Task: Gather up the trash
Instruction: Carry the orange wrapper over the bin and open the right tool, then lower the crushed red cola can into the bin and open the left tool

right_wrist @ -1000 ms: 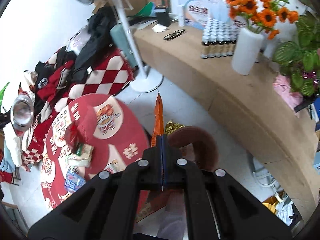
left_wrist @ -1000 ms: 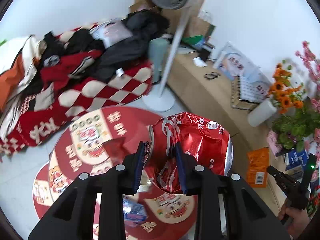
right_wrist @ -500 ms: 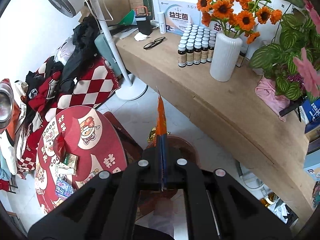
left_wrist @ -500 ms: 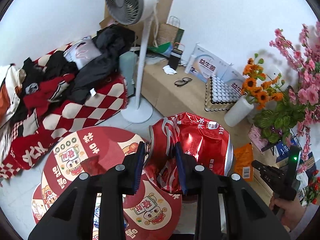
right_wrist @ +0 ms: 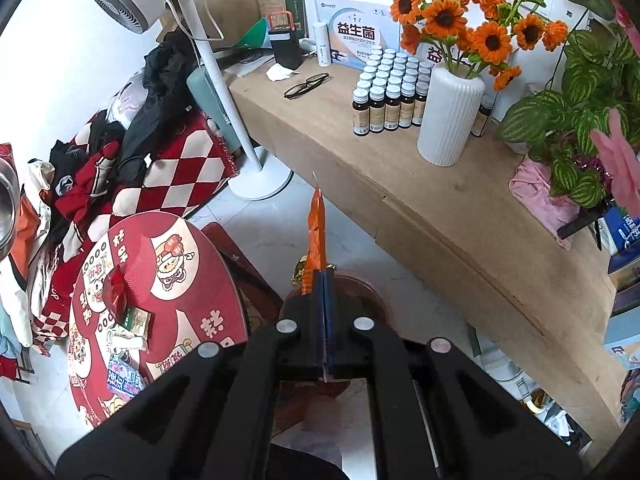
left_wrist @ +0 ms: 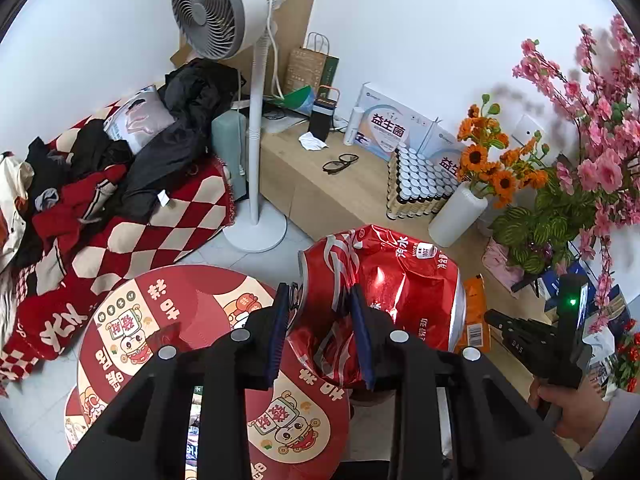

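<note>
Left gripper (left_wrist: 320,328) clamped on crushed red can (left_wrist: 380,292), held above round red table (left_wrist: 180,308). Right gripper (right_wrist: 322,280) fully closed, pinching orange wrapper (right_wrist: 316,236) over brown bin (right_wrist: 368,296); bin contents hidden, gold foil (right_wrist: 300,272) at its rim.

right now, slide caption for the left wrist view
Left gripper clamps crushed red can above red round table.

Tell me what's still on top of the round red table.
On the round red table lie a red wrapper, a green packet, crumpled white paper and a blue-pink packet. Its nearest part is hidden behind the right gripper.
</note>
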`<state>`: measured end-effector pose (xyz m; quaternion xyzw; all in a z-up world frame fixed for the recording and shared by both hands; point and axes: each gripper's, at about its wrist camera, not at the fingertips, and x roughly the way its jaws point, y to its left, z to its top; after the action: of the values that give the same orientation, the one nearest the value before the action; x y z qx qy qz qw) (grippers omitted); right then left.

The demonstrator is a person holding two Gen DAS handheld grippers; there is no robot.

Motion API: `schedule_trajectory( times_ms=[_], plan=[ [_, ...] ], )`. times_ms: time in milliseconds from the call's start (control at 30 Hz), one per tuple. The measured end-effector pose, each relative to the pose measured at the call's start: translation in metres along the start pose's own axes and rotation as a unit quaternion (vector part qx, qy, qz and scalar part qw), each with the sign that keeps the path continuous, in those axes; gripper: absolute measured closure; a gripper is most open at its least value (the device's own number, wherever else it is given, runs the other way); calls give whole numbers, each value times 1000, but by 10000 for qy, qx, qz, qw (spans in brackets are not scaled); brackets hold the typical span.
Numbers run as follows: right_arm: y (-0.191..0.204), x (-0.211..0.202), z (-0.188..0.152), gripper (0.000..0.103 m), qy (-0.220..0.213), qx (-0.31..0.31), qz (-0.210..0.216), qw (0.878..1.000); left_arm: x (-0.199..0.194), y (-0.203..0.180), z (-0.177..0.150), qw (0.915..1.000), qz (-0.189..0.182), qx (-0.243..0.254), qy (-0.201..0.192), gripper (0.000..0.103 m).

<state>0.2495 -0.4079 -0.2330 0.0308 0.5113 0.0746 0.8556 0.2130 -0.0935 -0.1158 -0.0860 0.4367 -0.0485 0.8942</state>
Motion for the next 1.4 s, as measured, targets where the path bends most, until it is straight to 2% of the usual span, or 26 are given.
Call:
schedule_trajectory(
  times_ms=[933,967,1000,1033,1100,1200,1267,1333,1400],
  plan=[
    [-1,5,1,97,131,57,12,9999,-6,-8,-3,9998,-63,173,50,73],
    [-1,4,0,94,118,53,5,9999,-6,-9,-2,9998,-72,192,48,73],
    [-2,1,-1,79,62,50,0,10000,-6,-11,-2,9997,-89,217,46,73],
    [-2,-1,-1,70,3,39,1,10000,-6,-12,-2,9997,-102,240,44,73],
    [-1,-5,-2,70,-48,-34,-24,10000,-6,-16,-1,9995,-121,275,39,73],
    [-2,-11,-2,60,-121,-64,-8,9999,-5,-20,0,9993,-171,330,39,73],
    [-1,-18,-1,44,-228,-101,-26,9997,-4,-23,0,9991,-212,378,37,73],
    [0,-30,-1,19,-445,-164,-98,9988,-2,-26,0,9988,-255,416,49,73],
    [1,-46,-1,8,-658,-188,-179,9975,-1,-30,1,9984,-305,466,60,73]
  ],
)
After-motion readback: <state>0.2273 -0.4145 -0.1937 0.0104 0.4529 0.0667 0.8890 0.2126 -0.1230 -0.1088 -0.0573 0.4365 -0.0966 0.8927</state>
